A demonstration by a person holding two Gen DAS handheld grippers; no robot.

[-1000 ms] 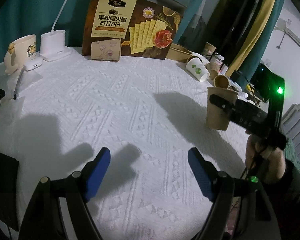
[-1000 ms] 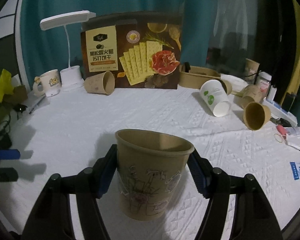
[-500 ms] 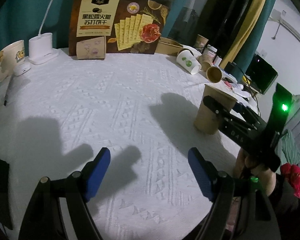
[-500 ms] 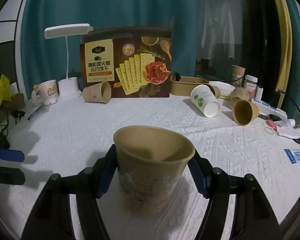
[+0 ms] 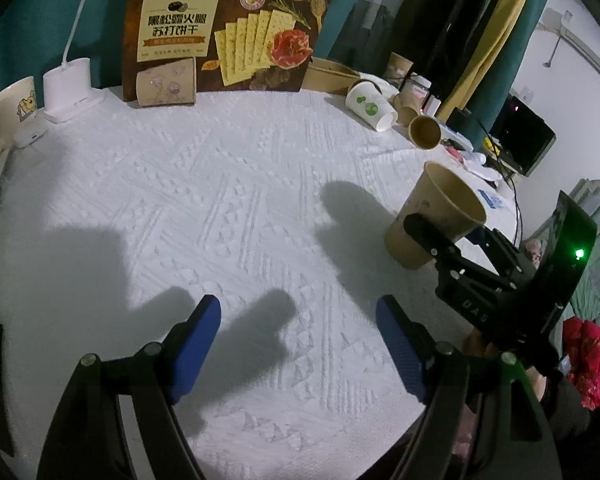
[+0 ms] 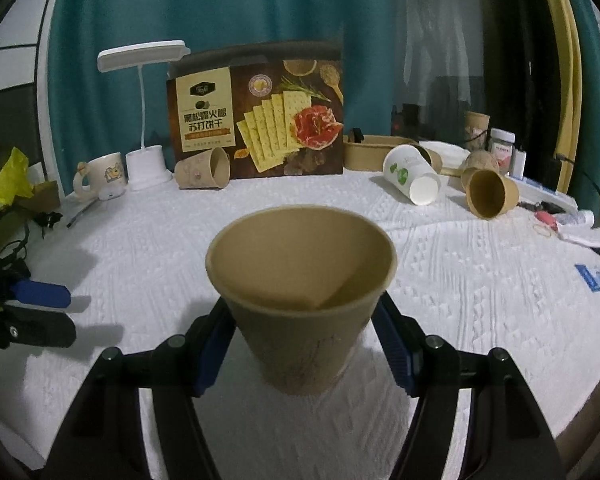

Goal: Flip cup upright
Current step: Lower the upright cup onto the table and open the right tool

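A brown paper cup (image 6: 300, 300) stands upright on the white tablecloth, mouth up, between the blue pads of my right gripper (image 6: 304, 344). The pads sit at or just off its sides; contact is unclear. In the left wrist view the same cup (image 5: 432, 216) stands at the right with the right gripper's black fingers (image 5: 432, 236) around it. My left gripper (image 5: 298, 344) is open and empty, low over the cloth near the front edge.
A cracker box (image 6: 256, 120) stands at the back with a brown cup (image 6: 204, 168) lying before it. A white cup (image 6: 412, 176) and a brown cup (image 6: 488, 192) lie at right. A mug (image 6: 100, 176) and lamp (image 6: 144, 164) stand back left.
The right gripper lowered the cup and it now rests on the cloth. The gap between pads and cup looks slightly wider. The left gripper stayed open and shifted little.
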